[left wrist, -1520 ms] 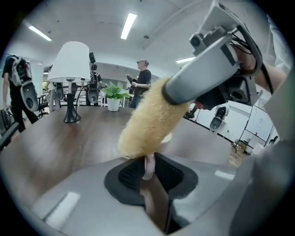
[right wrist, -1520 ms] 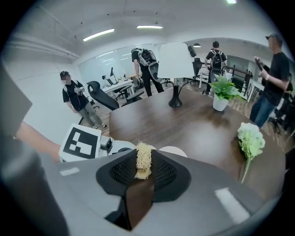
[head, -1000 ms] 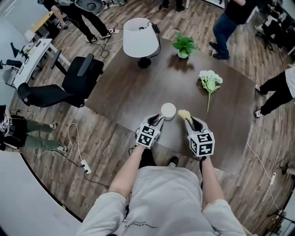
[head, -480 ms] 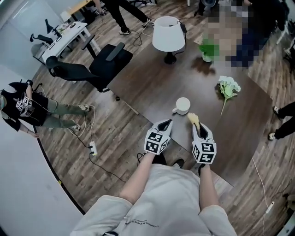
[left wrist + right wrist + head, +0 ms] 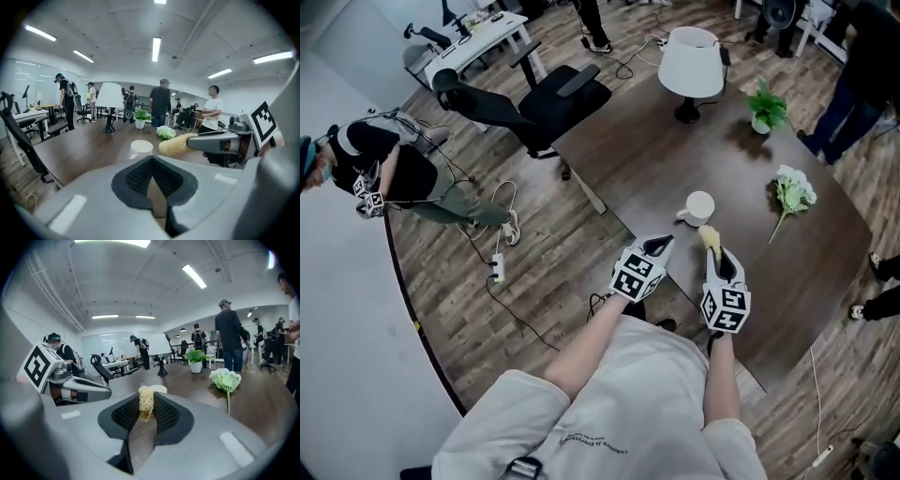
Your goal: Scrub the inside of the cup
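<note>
dark wooden table (image 5: 656, 150) in an open office, with a lamp (image 5: 692, 61), a potted plant (image 5: 766, 105) and cut flowers (image 5: 791, 192) on its far part, and a chair (image 5: 534, 94) beside it. white cup (image 5: 700, 207) stands upright near the table's near edge, handle toward the left gripper (image 5: 661, 245), whose jaws are pressed almost together with nothing between them, low over the table, short of the cup. right gripper (image 5: 713, 251) pinches a pale fibrous scrubber (image 5: 708, 236), which sticks out past the jaws with its tip just beside the cup, not inside it.
</note>
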Tool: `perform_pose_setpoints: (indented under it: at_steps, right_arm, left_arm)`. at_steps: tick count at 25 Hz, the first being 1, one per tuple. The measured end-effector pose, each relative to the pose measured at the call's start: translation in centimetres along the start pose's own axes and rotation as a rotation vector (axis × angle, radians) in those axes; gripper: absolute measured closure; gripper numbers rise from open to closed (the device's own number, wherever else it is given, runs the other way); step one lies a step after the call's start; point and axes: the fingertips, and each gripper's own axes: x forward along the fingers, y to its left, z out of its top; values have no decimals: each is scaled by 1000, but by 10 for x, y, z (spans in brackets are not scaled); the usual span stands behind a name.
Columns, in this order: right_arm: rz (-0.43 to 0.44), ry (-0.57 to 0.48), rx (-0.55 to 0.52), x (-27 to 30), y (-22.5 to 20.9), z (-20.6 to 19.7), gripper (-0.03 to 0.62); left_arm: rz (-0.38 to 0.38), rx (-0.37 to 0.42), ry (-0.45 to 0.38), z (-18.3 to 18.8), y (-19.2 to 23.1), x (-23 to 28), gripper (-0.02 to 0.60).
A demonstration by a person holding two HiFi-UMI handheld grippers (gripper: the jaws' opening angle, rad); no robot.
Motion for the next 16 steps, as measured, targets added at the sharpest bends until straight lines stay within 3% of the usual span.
perform_pose_setpoints:
  at_steps: [16]
  right_arm:
    - [-9, 27, -62, -1, 0, -3, 491]
  left_arm:
    - [22, 10, -10, -1, -3, 1, 581]
